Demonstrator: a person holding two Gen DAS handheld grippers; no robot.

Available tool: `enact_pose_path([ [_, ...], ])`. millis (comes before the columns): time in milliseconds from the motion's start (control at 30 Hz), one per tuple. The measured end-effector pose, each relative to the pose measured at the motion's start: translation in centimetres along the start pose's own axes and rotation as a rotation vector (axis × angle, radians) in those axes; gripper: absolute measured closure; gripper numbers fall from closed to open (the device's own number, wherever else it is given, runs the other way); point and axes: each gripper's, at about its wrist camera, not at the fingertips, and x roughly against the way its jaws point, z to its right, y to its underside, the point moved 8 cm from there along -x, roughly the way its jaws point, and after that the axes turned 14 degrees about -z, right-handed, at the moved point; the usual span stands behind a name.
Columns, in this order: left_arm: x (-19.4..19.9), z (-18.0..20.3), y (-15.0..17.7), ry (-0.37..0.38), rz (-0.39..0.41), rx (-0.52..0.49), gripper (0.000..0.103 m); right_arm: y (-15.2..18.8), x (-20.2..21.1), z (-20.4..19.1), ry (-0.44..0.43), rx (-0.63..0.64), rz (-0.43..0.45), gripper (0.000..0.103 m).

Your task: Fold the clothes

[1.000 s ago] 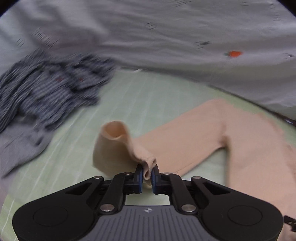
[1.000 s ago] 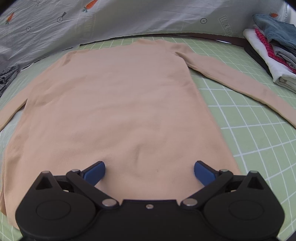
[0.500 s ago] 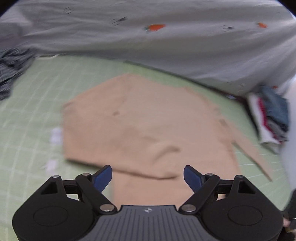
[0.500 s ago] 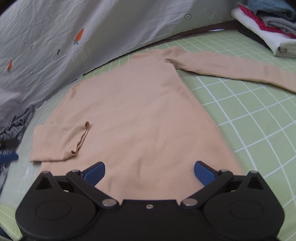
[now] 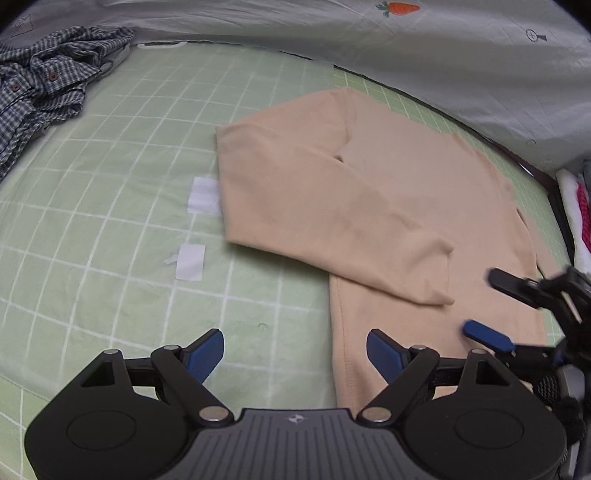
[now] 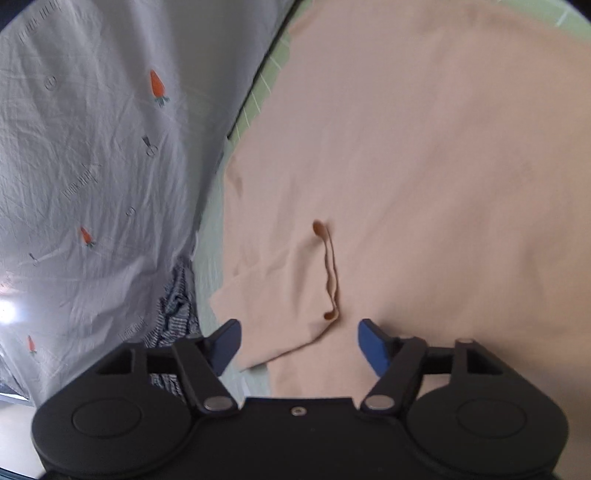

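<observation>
A beige long-sleeved top (image 5: 424, 206) lies flat on the green grid mat (image 5: 122, 206). Its left sleeve (image 5: 314, 206) is folded across the body, with the cuff (image 5: 439, 273) lying on the body. My left gripper (image 5: 295, 350) is open and empty, hovering over the mat at the top's lower left edge. My right gripper (image 6: 297, 341) is open and empty, just in front of the folded sleeve's cuff (image 6: 328, 269). The right gripper also shows in the left wrist view (image 5: 495, 306), above the top's lower right part.
A crumpled blue checked shirt (image 5: 40, 85) lies at the mat's far left. A grey sheet with carrot prints (image 5: 369, 33) runs along the back. A stack of folded clothes (image 5: 576, 210) sits at the right edge. Two white tape patches (image 5: 192, 258) are on the mat.
My left gripper let go of the sleeve cuff after carrying it over the body, opened, and drew back to the left. My right gripper swung left toward the folded cuff.
</observation>
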Motion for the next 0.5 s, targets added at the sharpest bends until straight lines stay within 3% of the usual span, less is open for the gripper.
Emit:
enact_pose_path([
  [67,0.1,-0.3,0.2,0.0,-0.004,-0.01,0.018,-0.1,-1.2,-0.1,0.009,-0.02,0.0,0.049],
  [200,0.3,-1.5,0.0,-0.012,-0.002,0.004,0.018,-0.6,-1.9,-0.5,0.009,-0.037,0.038,0.052],
  [233,0.4,-1.7,-0.1,-0.015,-0.001,0.013,0.018,-0.8,-2.0,-0.5,0.019,-0.032,0.042,0.057],
  [300,0.5,-2.1,-0.3,-0.019,0.001,0.032,0.018,-1.0,-2.1,-0.1,0.052,-0.034,0.041,0.077],
  [333,0.6,-2.3,-0.5,-0.021,0.002,0.042,0.018,-1.1,-2.2,0.1,0.067,-0.039,0.039,0.093],
  [367,0.7,-2.3,-0.6,-0.021,0.004,0.05,0.018,-1.1,-2.2,0.4,0.065,-0.05,0.039,0.098],
  [500,0.9,-1.0,-1.2,-0.004,0.032,0.063,0.018,-1.5,-0.9,0.2,-0.008,-0.048,0.07,0.1],
])
